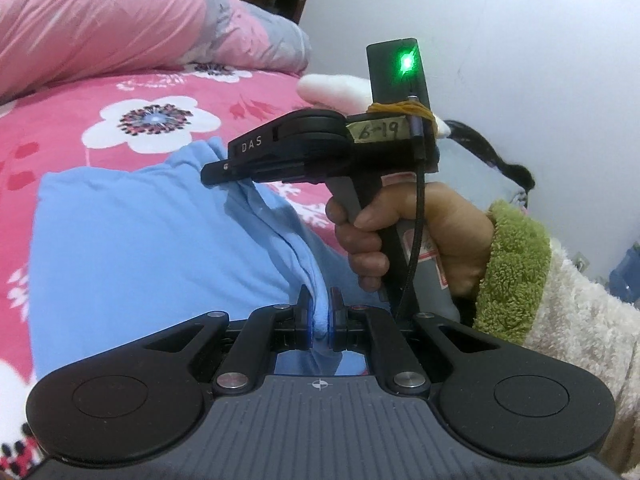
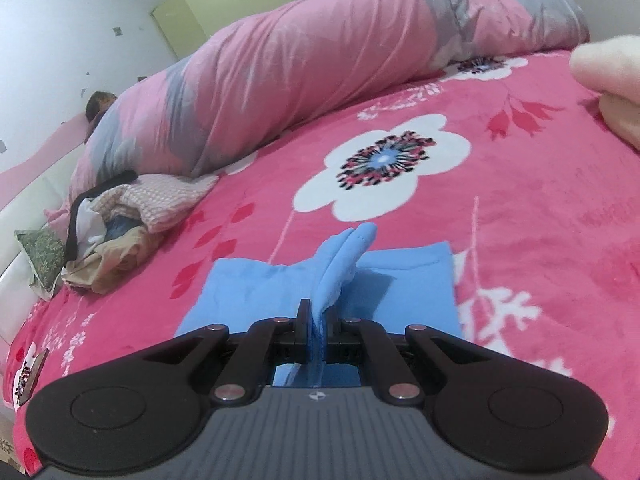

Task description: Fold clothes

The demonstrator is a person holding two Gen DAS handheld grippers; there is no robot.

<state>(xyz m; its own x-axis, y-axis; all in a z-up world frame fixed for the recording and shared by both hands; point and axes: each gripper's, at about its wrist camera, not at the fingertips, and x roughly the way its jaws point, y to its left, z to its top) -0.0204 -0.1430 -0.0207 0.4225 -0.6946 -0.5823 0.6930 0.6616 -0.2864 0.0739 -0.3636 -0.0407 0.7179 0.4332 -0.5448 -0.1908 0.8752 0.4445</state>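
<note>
The blue garment [image 2: 248, 292] is lying on the bed [image 2: 520, 200]. Both the left gripper [image 1: 320, 312] and right gripper [image 2: 318, 320] are pinching its bunched edge; level, even tension is advisable.

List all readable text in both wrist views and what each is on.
"DAS": white letters on the right gripper body, seen side-on in the left wrist view.
"6-19": handwritten on a tape label on that gripper.
Red-and-white sticker on its handle: print too blurred to read.
Right wrist view: no readable text.
</note>
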